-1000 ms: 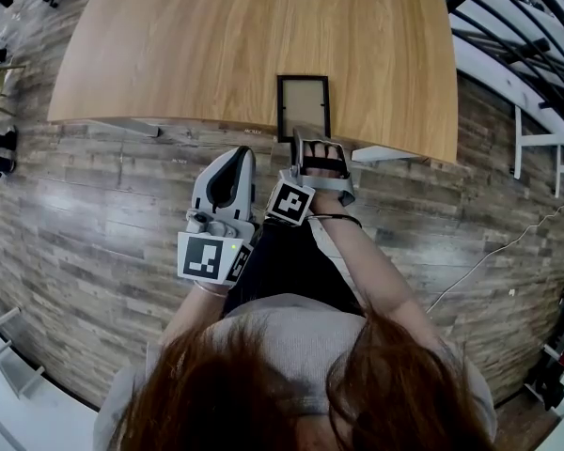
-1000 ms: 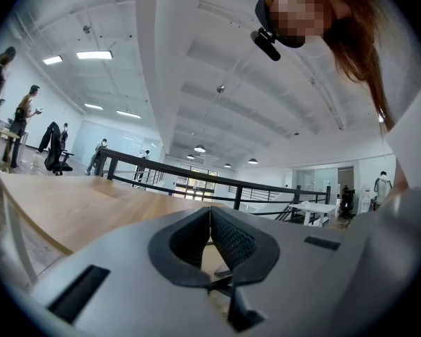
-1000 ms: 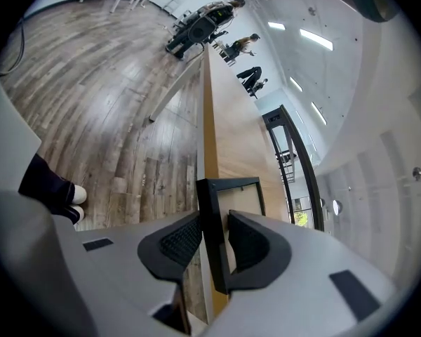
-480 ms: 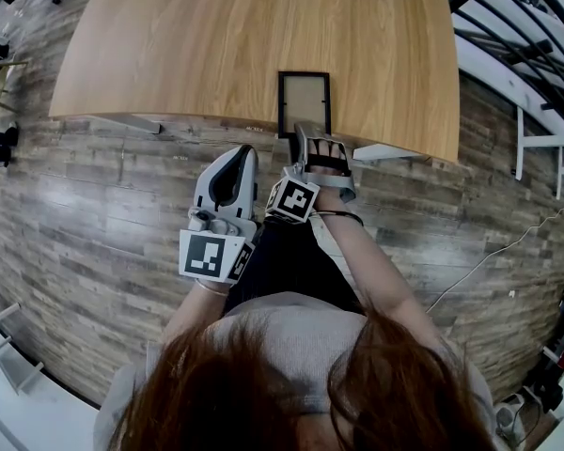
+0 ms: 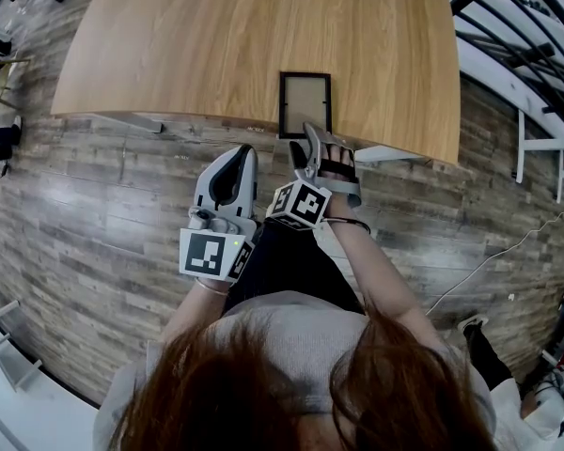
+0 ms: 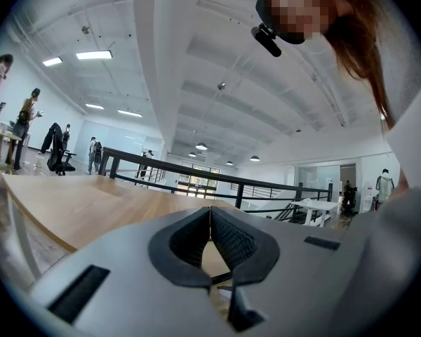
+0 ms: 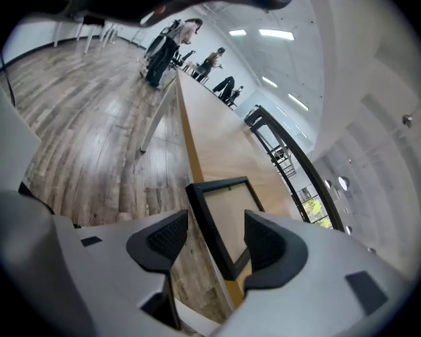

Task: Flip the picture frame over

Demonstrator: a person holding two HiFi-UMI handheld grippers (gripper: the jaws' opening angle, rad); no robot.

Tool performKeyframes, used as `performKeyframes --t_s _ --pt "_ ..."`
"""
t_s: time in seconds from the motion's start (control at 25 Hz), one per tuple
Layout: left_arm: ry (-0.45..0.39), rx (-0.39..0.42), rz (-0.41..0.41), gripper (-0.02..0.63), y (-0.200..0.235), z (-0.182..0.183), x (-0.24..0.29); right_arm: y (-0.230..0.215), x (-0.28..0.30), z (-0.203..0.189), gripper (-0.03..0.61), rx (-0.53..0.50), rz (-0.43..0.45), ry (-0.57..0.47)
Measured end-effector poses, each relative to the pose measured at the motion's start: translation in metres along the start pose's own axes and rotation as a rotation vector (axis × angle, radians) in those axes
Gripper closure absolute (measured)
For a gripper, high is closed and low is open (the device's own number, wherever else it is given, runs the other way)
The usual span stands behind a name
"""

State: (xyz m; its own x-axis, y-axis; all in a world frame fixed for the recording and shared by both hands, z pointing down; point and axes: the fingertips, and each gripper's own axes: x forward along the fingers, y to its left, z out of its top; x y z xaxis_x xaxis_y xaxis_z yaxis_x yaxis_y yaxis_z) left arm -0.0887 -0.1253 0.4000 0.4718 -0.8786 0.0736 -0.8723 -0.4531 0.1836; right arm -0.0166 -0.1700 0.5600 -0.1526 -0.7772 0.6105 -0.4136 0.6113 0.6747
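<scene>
A black picture frame [image 5: 305, 104] with a beige panel lies flat at the near edge of the wooden table [image 5: 216, 36]. My right gripper [image 5: 312, 141] is just in front of that edge, tilted downward, and its jaws are opening. In the right gripper view the picture frame's [image 7: 228, 216] near corner lies between the right gripper's [image 7: 214, 232] spread pads, and neither pad presses on it. My left gripper [image 5: 235, 161] hangs over the floor short of the table and is shut. In the left gripper view the left gripper's [image 6: 210, 213] pads meet with nothing between them.
A white table brace [image 5: 381, 153] juts out under the edge to the right of my right gripper. Wood-plank floor [image 5: 94, 214] lies below both hands. White racks [image 5: 545, 148] and a floor cable [image 5: 508, 252] are at the right. People stand far off by the table's end [image 7: 196, 58].
My right gripper's jaws have spread wide and the hand has rolled slightly and drawn back a little. The frame stays flat at the table edge. The left gripper has not moved.
</scene>
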Motion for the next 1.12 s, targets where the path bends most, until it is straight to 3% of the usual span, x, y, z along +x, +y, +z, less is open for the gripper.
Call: performKeyframes --t_s 0.24,0.4,0.6,0.76,0.88,1.0,1.12 --pt "0.015 -0.024 0.002 0.606 0.006 -0.004 0.002 -0.032 -0.048 0.006 0.341 0.266 0.007 -0.096" --pt "-0.005 -0.026 -0.017 0.606 0.002 0.008 0.01 -0.093 -0.093 0.03 0.342 0.547 -0.018 -0.329" --pt "-0.086 -0.025 -0.068 0.606 -0.014 0.046 0.023 -0.166 -0.15 0.057 0.351 0.787 -0.068 -0.641" --pt "-0.134 -0.016 -0.088 0.605 -0.024 0.07 0.031 -0.197 -0.182 0.056 0.444 1.007 -0.038 -0.779" --pt "-0.161 -0.009 -0.102 0.605 -0.032 0.083 0.034 -0.207 -0.195 0.056 0.514 1.074 -0.033 -0.827" --pt "-0.18 0.003 -0.116 0.605 -0.039 0.093 0.036 -0.211 -0.2 0.057 0.52 1.101 -0.004 -0.854" --pt "-0.189 0.009 -0.125 0.604 -0.043 0.098 0.038 -0.214 -0.203 0.058 0.561 1.066 -0.035 -0.843"
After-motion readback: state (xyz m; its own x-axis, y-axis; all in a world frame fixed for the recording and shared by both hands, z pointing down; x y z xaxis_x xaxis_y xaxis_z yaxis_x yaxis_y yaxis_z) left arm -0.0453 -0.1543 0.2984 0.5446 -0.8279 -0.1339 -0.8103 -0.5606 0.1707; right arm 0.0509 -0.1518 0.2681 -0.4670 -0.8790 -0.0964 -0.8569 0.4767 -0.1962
